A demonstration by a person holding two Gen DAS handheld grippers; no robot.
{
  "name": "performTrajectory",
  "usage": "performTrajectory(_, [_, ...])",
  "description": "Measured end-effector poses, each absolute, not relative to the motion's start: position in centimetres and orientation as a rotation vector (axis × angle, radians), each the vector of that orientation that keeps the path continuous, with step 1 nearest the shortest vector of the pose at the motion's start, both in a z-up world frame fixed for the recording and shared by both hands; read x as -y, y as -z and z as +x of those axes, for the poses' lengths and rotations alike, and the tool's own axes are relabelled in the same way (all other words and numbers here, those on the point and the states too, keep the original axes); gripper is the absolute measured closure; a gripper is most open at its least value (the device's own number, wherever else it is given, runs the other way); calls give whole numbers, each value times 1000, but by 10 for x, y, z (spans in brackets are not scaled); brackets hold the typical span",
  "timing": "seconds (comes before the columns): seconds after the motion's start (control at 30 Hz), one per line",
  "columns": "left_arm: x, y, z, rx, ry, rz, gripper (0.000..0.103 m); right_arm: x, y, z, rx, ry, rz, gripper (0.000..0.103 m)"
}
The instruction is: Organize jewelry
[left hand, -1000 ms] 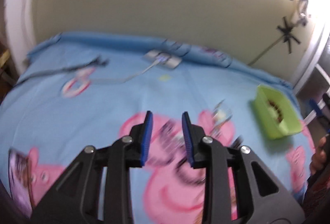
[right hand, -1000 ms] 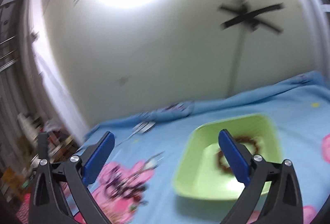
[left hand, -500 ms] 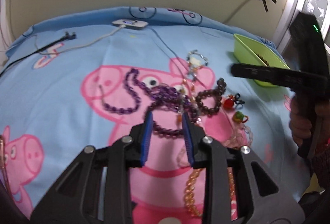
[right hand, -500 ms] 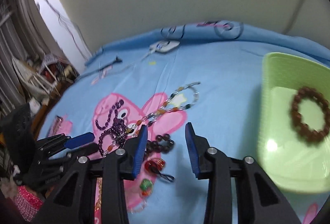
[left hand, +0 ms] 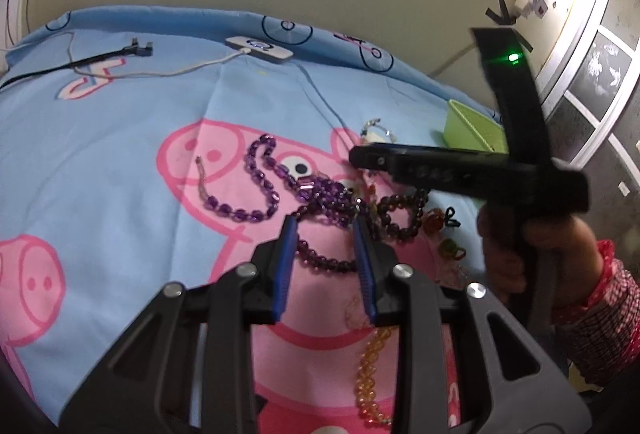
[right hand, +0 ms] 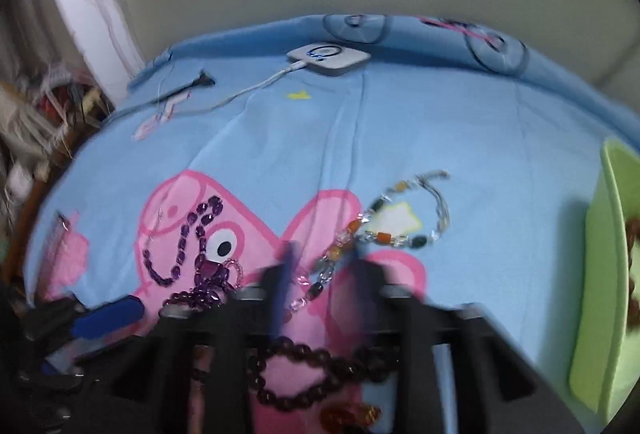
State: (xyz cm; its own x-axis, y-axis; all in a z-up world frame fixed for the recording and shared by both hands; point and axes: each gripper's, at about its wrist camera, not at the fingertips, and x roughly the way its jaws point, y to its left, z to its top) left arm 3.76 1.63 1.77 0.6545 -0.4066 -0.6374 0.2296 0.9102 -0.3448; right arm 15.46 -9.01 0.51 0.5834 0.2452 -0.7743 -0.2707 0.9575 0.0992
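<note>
purple faceted necklace, tangled, beside dark bead bracelet

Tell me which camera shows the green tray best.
The right wrist view, narrowly: the green tray stands large at its right edge, its wall and part of the inside visible, with a brown bead bracelet in it. The left wrist view shows only a small far corner, the rest hidden behind the right gripper.

left tool parted, right tool parted
</note>
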Motion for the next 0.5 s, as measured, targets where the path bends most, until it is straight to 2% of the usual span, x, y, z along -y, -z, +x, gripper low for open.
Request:
performTrajectory(0.17, [-21, -19, 36, -760, 367, -268, 76, 94, -14, 152, -873, -332, 31, 103])
performTrajectory(0.4, [-26, -23, 32, -734, 355, -281, 75, 105, -81, 111, -691, -459, 142, 103])
performTrajectory(0.43, [-27, -24, 32, -731, 350, -283, 66, 106, -91, 105, -670, -476, 152, 103])
performTrajectory(0.5, [-31, -28, 28, -717, 343, -296, 57, 108, -107, 95, -635, -511, 172, 103])
